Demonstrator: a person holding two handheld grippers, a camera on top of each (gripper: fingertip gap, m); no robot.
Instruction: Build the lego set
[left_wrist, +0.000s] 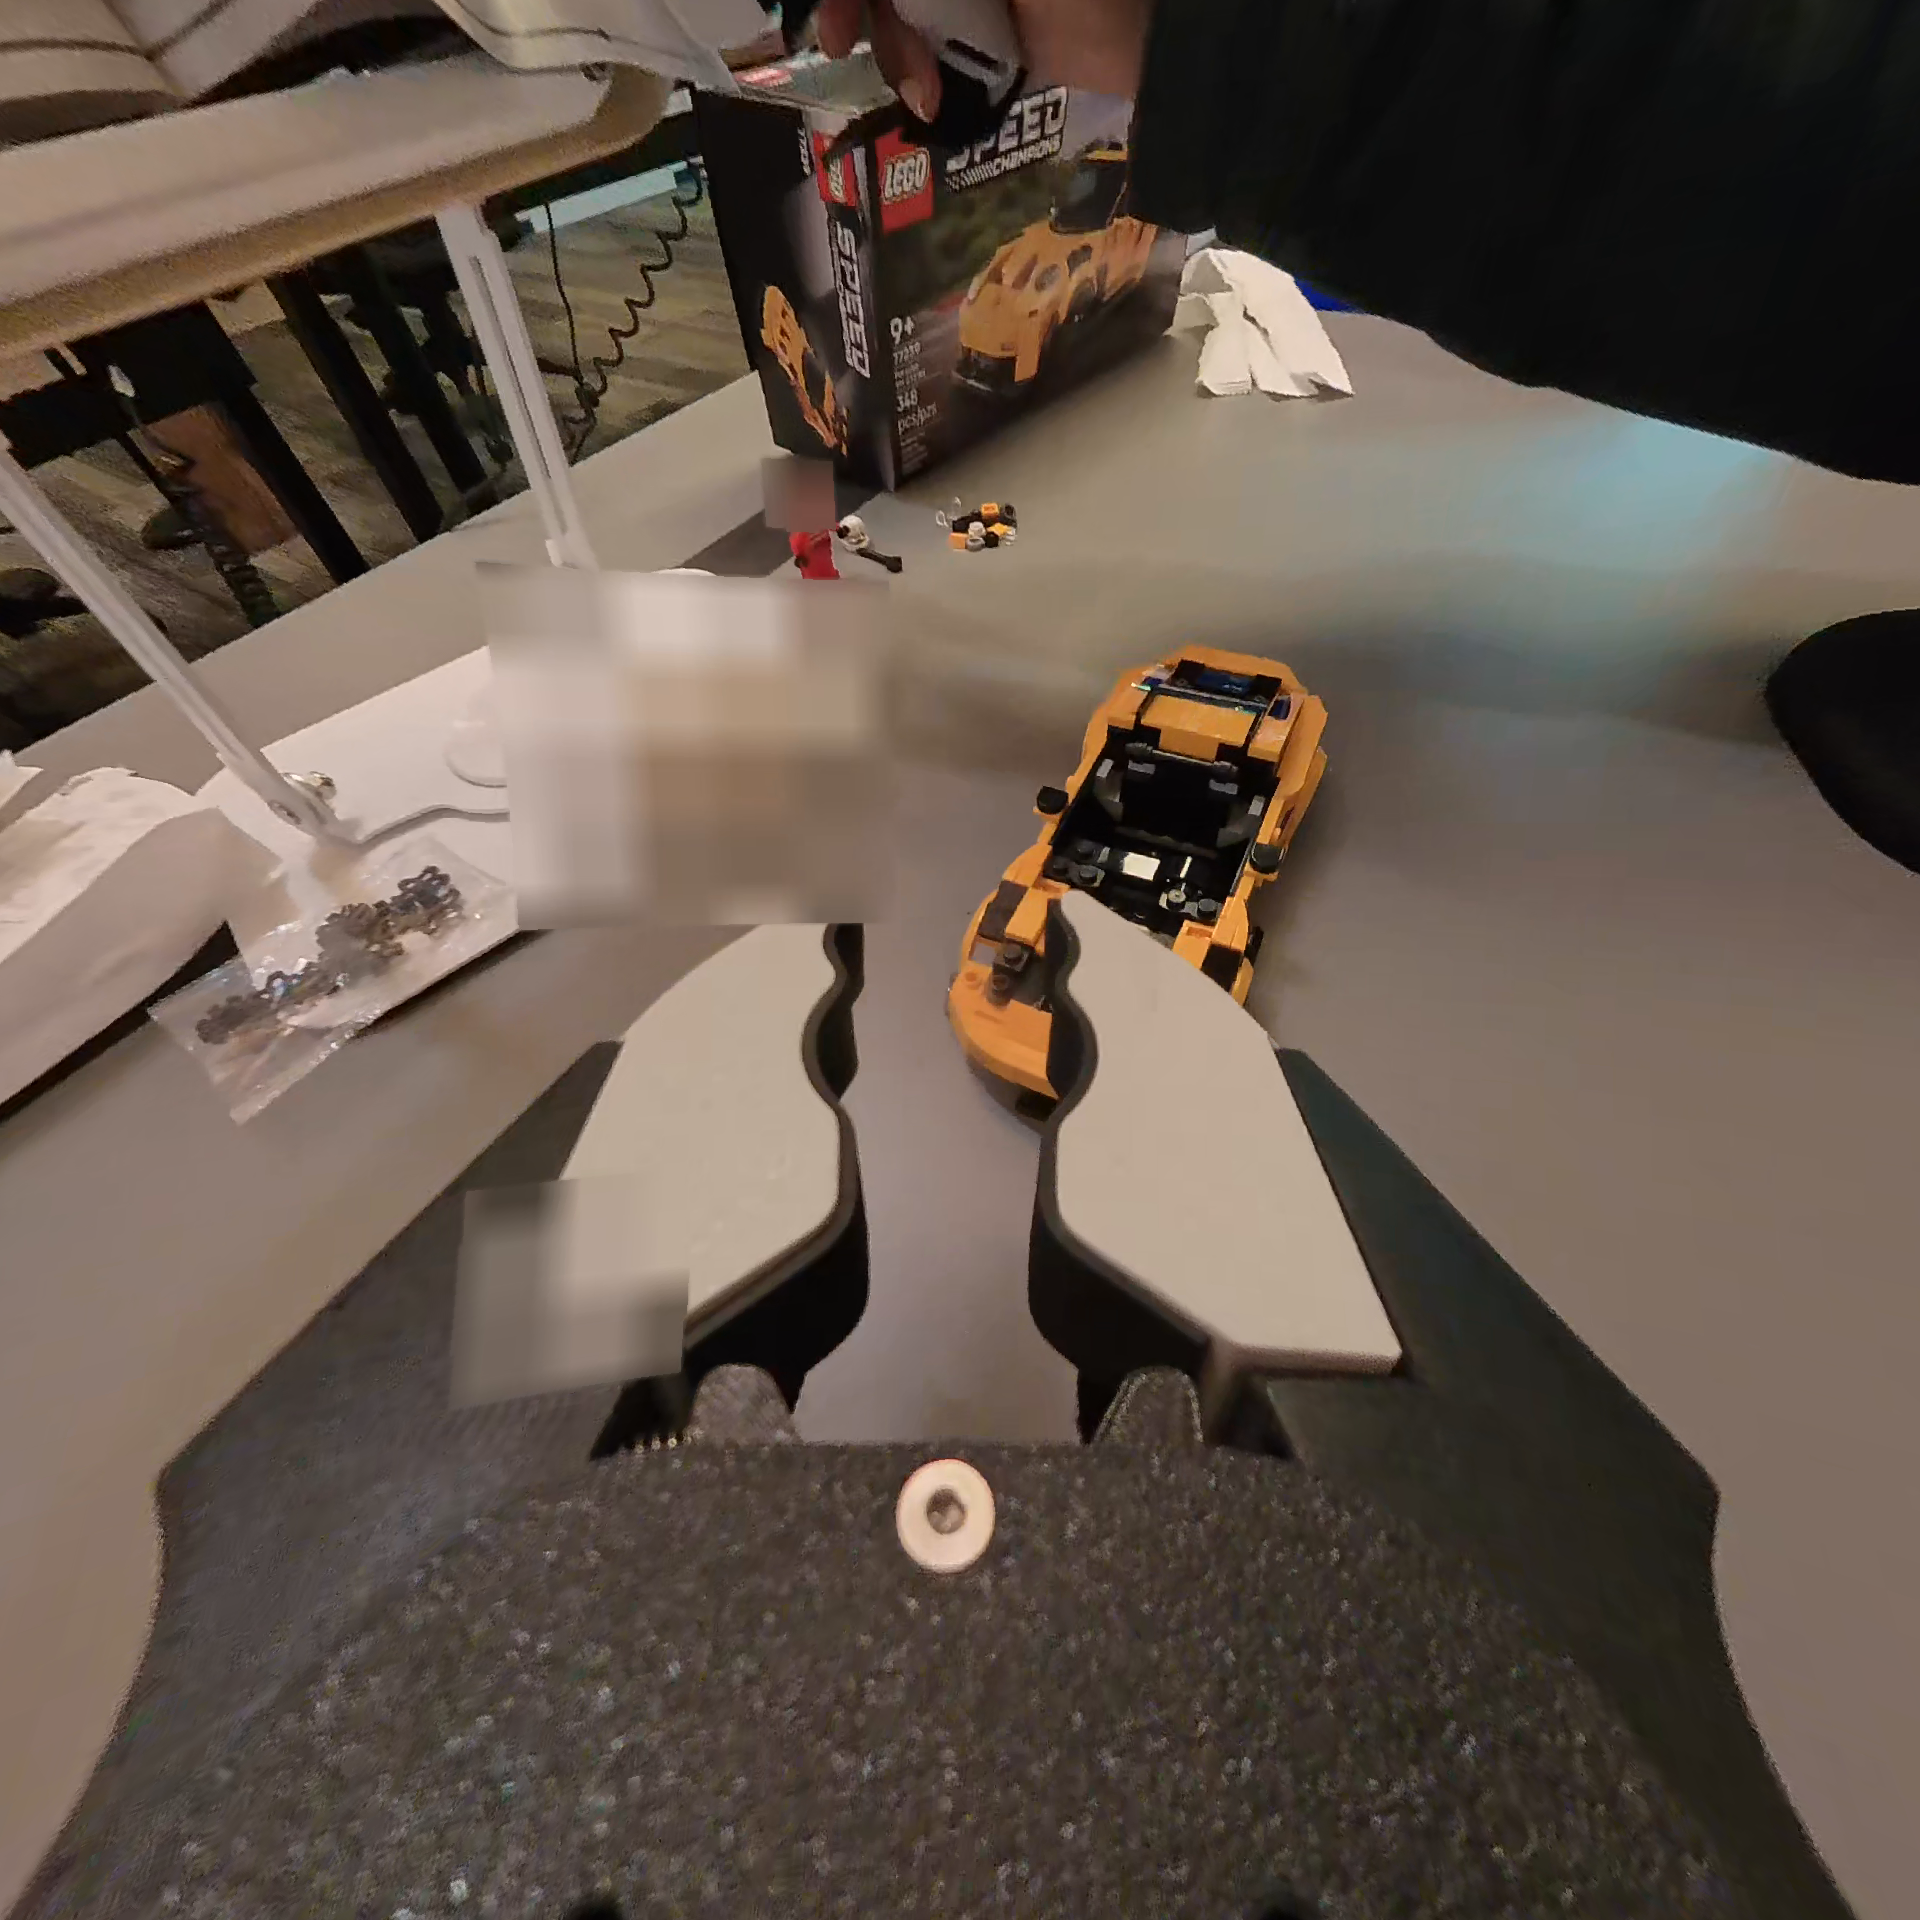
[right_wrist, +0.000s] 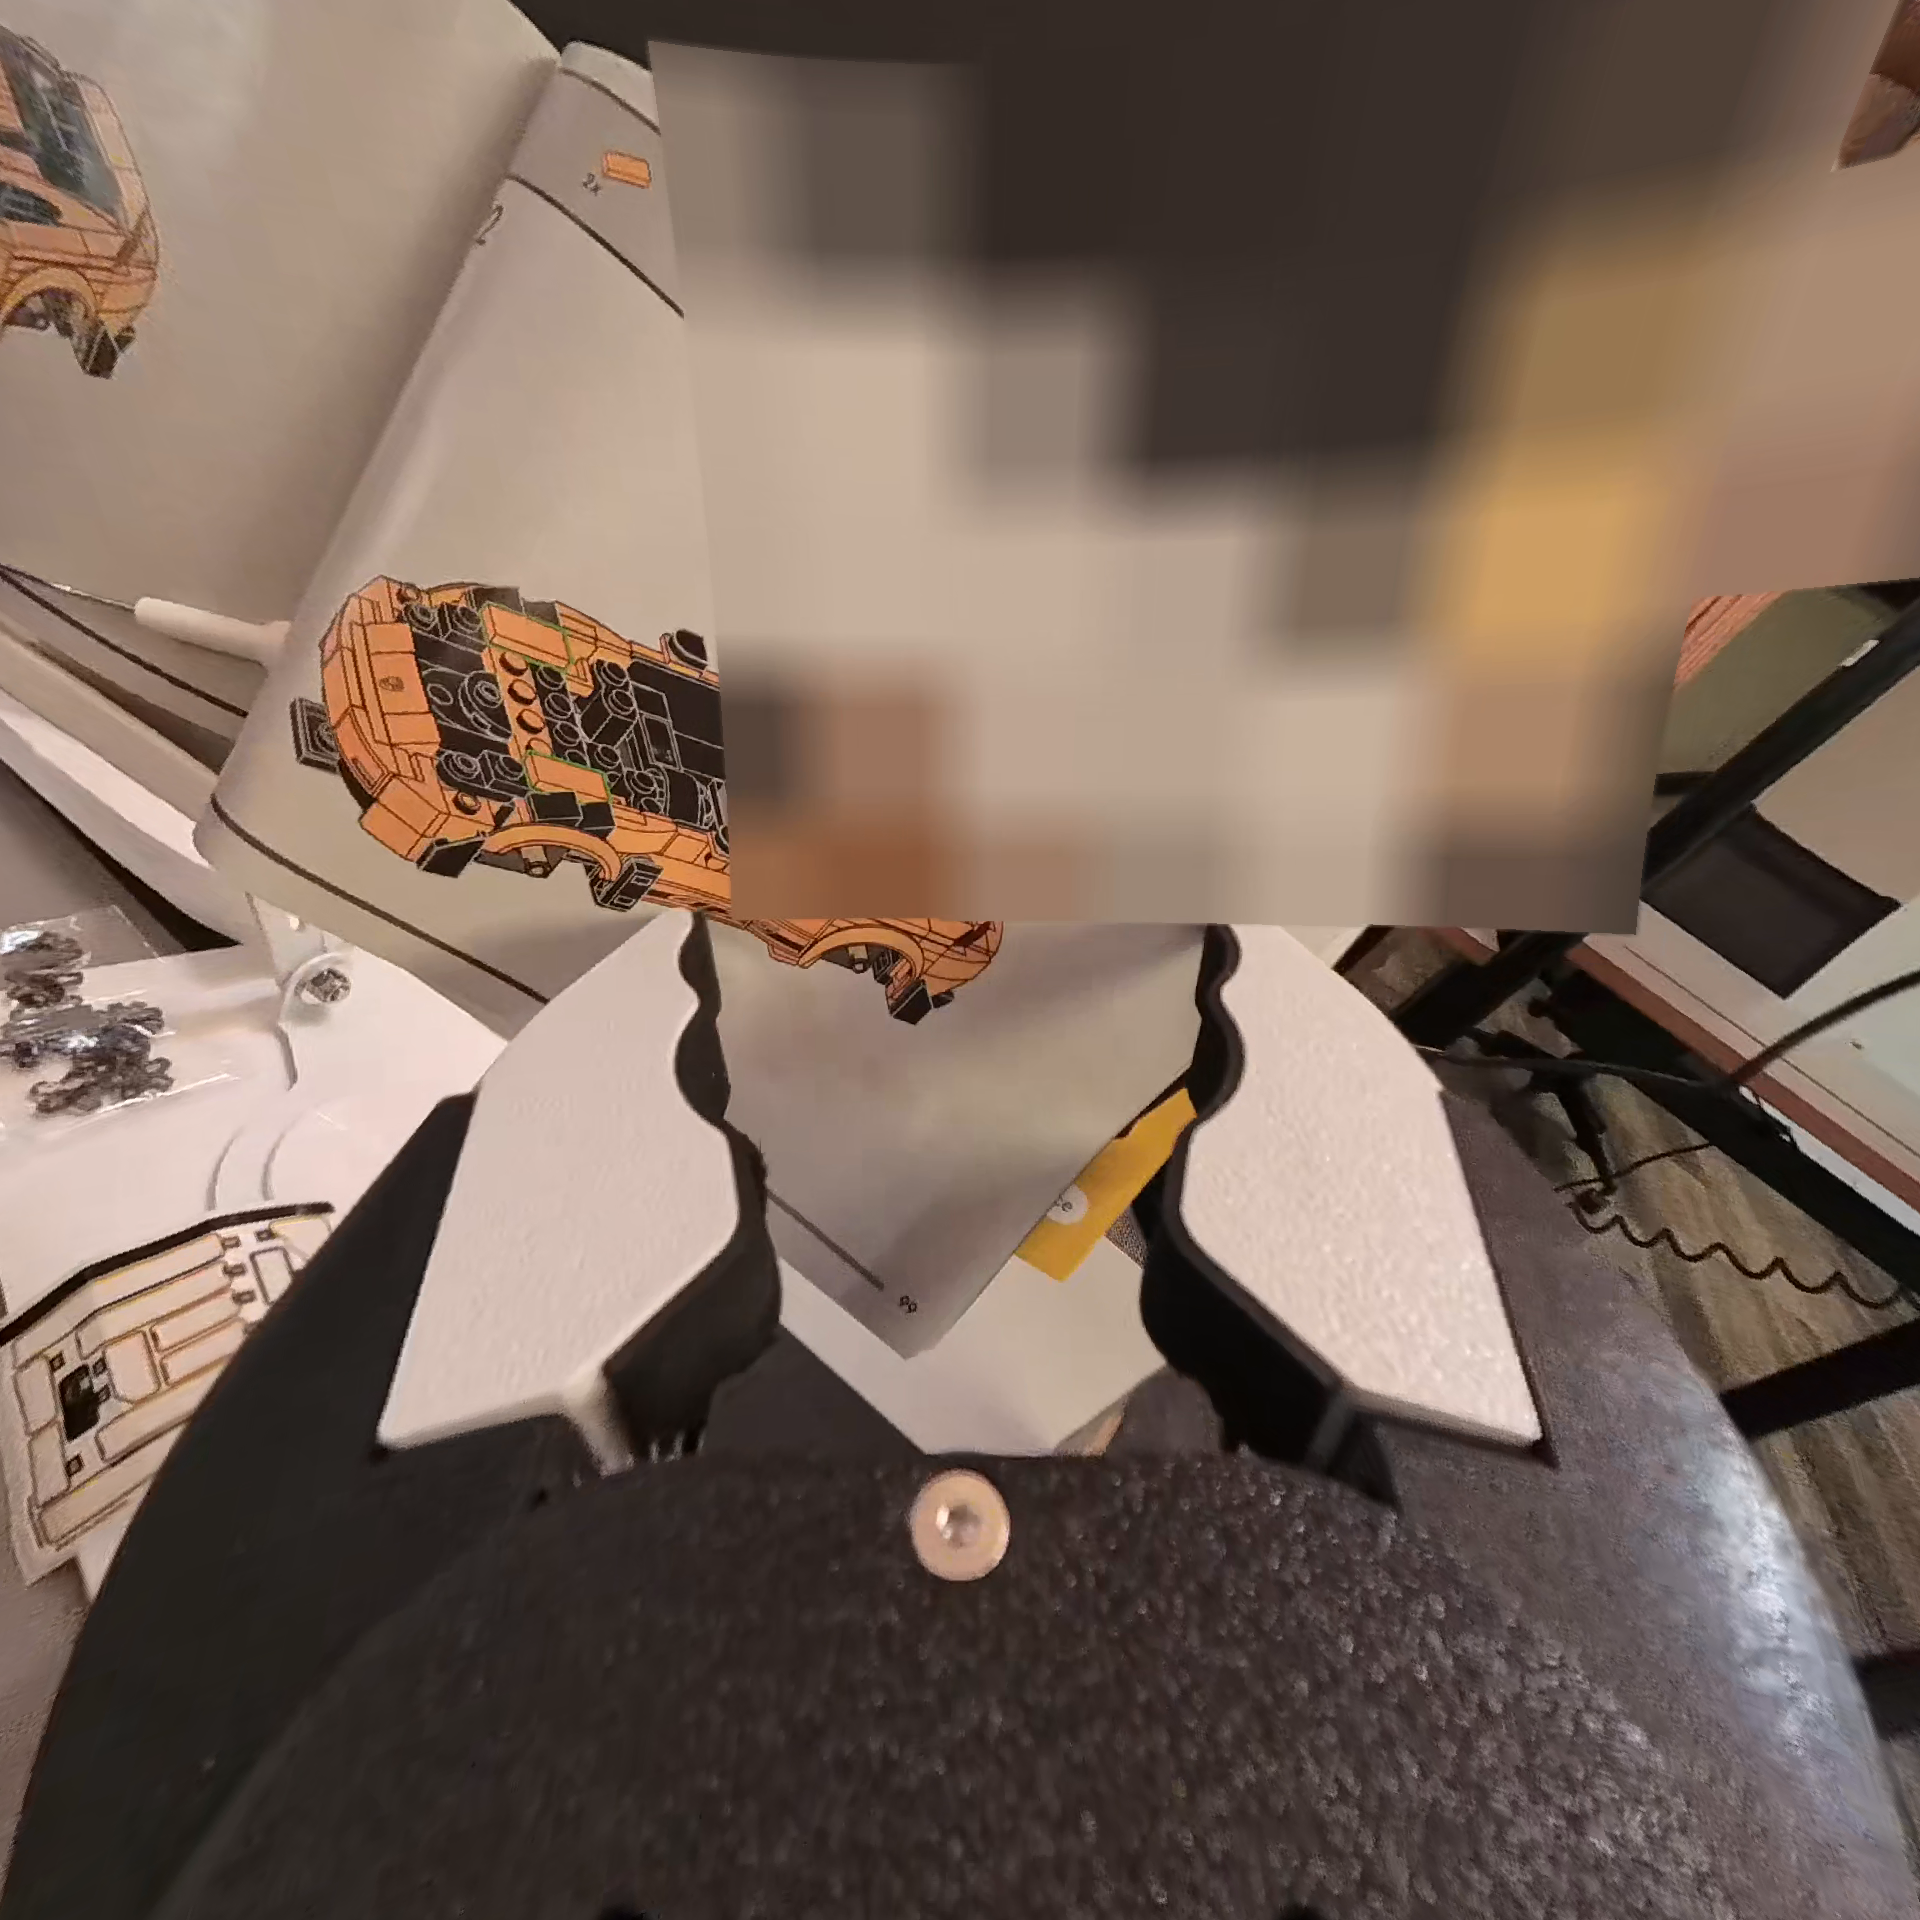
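Two grippers, left (left_wrist: 951, 935) and right (right_wrist: 951, 997), are hanging released and empty, the right facing the manual (right_wrist: 499, 582) with its corner between the jaws, risking a crumpled page, while the car (left_wrist: 1143, 862) is sitting mid-table (left_wrist: 1507, 644), roofless.

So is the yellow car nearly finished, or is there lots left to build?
Partly done: the orange car has its body, but the cabin is open with no roof. Both grippers are open and empty; the right gripper faces the instruction booklet. Still unused: loose pieces and a bag of black parts.
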